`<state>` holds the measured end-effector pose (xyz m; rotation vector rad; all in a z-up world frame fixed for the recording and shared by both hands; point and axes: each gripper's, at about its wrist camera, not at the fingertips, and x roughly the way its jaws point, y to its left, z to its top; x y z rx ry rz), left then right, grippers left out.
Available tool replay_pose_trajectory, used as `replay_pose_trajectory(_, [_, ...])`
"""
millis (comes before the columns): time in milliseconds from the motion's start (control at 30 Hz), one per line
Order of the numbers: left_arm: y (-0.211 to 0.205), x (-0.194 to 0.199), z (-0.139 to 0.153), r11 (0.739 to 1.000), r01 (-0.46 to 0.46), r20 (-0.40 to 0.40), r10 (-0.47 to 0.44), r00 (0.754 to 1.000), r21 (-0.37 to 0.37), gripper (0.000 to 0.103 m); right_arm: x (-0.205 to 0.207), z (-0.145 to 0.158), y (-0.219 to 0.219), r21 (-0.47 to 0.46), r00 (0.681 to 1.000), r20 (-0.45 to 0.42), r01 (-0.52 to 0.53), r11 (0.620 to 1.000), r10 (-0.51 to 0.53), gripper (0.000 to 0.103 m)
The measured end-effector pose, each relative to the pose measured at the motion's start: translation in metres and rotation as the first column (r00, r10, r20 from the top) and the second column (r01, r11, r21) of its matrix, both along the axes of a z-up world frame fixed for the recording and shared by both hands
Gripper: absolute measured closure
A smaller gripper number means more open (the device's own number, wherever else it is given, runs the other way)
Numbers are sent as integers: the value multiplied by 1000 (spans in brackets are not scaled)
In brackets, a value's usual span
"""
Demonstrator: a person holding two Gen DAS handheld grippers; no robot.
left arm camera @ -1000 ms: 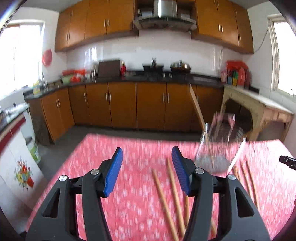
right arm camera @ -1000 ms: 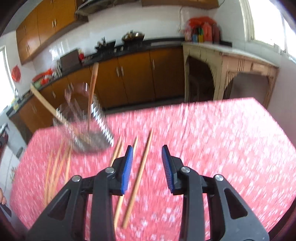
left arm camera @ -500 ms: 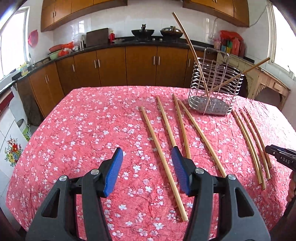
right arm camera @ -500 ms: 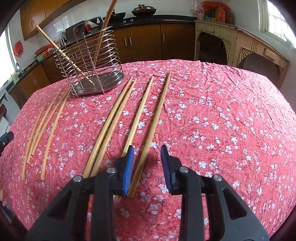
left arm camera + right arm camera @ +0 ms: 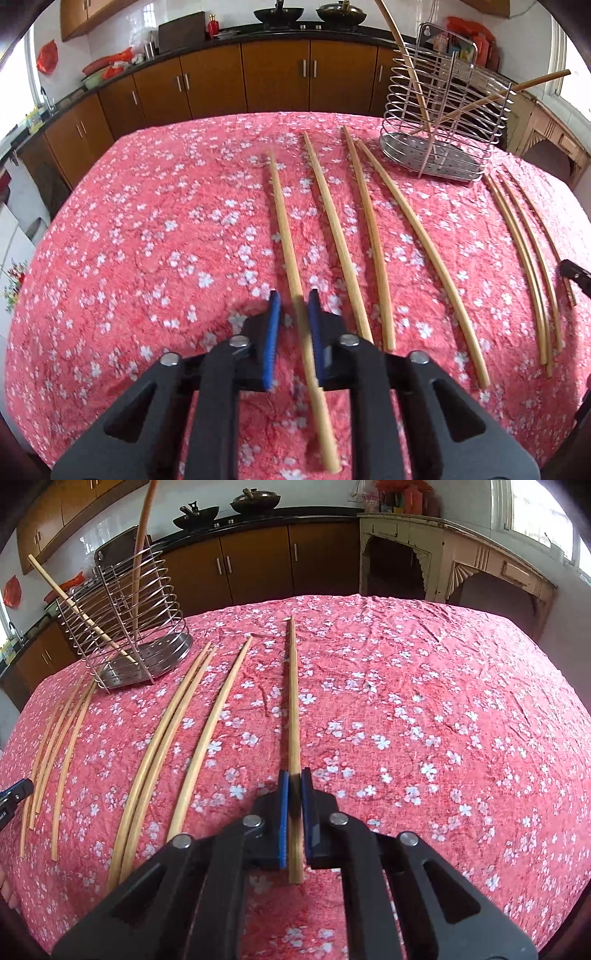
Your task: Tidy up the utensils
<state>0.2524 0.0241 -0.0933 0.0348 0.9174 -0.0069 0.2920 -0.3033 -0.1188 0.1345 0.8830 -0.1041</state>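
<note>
Left claw (image 5: 293,314), lower centre of its view, nearly clenched about the leftmost chopstick (image 5: 282,225); the gap is slim and contact on both pads is uncertain under blur; right claw (image 5: 294,794), lower centre of its view, clenched on the rightmost chopstick (image 5: 293,701), which lies on the red floral desk (image 5: 424,709); further chopsticks lie loose alongside; the wire holder (image 5: 443,122), upper right of the left view, already carries two sticks. Handling, as judged: light, stiff, smooth sticks, apt to pivot or slip; hold near the thick end, squarely across the pads. Half a second earlier both claws stood released above the desk; each has since lowered and narrowed about its stick.
</note>
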Motion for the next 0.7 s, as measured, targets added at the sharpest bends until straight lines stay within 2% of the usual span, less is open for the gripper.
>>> replay_pose_trajectory(300, [31,51,-1,998,-64,-6,64,998,8,96,24,-1,-23,-8,998,3,65,998,-65,95])
replay_pose_trajectory(467, [45,52,-1,998,-69,-2,69,998,-14,94,22,-2,-29,16,999,7,48,999,-48,93])
replay_pose_trajectory(533, [46,38,-2,998,-50,3,50,999,-31,83,11,-2,-28,40,999,8,37,999,-37,87])
replay_pose_trajectory(567, [49,28,-2,998,-44,10,45,999,-36,69,5,-2,-28,55,999,9,34,998,-34,84])
replay_pose_trajectory(600, [50,19,-1,998,-37,16,38,999,-41,63,0,-2,-27,67,999,11,31,997,-32,83])
replay_pose_trajectory(700, [51,-2,-3,999,-6,19,7,1000,-45,63,-16,-3,-18,60,1000,15,16,998,-17,82])
